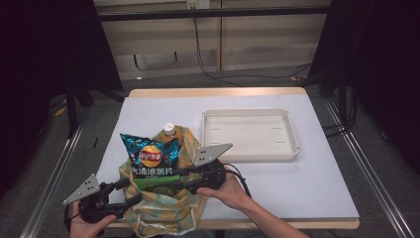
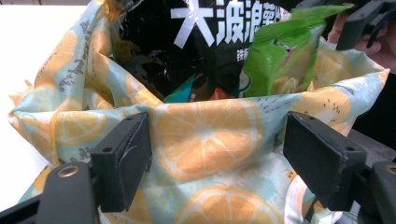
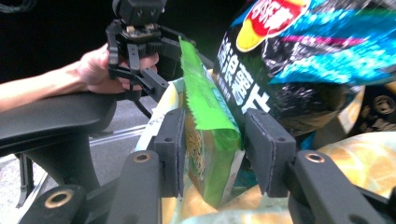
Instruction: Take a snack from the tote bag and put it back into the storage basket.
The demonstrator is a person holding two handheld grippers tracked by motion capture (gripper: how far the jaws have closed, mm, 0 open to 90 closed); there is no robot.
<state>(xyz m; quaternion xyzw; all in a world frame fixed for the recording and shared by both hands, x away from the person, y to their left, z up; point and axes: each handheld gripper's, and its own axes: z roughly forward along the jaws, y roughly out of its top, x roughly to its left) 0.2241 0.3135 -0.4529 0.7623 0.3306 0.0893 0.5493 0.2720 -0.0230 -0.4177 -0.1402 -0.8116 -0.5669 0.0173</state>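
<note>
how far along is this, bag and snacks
Done so far: nothing lies in the white tray. In hand: the right gripper has its jaws around the green snack packet inside the orange-print cloth bag, while the left gripper sits at the bag's rim, jaws open. Left: the chip bag and bottle sit in the bag.

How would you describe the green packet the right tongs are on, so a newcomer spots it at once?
Start at the white table, then the orange-slice print cloth bag at its near edge. The green packet stands upright in the bag's mouth between the right tongs. It is plain bright green with a flat crimped top, unlike the taller black-and-blue chip bag behind it.
</note>
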